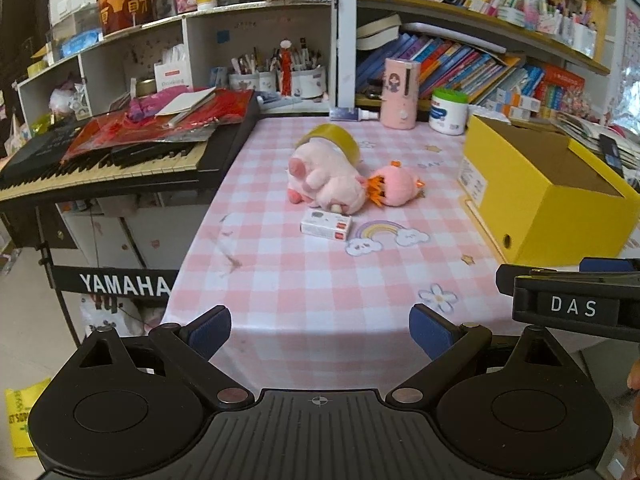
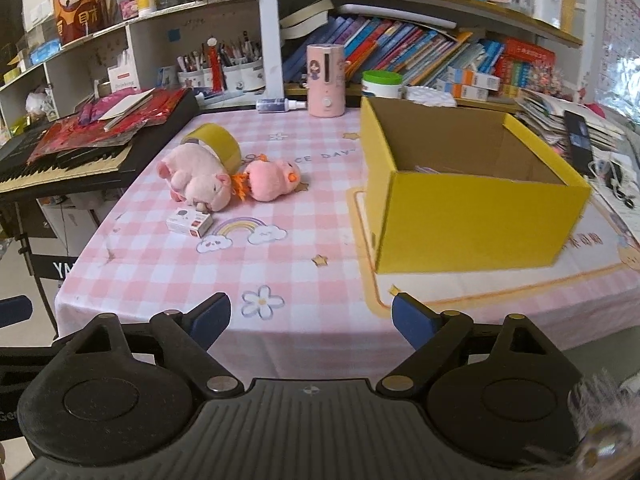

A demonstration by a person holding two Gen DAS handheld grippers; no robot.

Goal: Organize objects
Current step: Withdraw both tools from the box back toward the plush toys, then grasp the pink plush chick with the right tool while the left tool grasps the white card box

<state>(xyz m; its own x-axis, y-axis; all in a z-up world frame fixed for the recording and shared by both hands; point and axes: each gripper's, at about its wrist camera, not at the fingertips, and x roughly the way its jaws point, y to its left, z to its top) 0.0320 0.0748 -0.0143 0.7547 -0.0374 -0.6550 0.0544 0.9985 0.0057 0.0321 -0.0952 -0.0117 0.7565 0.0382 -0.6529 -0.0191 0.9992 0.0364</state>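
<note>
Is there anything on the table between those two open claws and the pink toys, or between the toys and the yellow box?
Nothing visible. Only bare tablecloth lies between the left gripper, the right gripper and the pig, chick and small carton. The cloth from those to the open yellow box is bare too.

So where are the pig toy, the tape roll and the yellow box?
pig toy (image 2: 196, 182), right wrist view, its body.
tape roll (image 2: 224, 144), right wrist view, outer band.
yellow box (image 2: 480, 220), right wrist view, front wall.

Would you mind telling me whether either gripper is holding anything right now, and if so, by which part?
Nothing is held. The left gripper and right gripper are both open and empty above the table's near edge.
</note>
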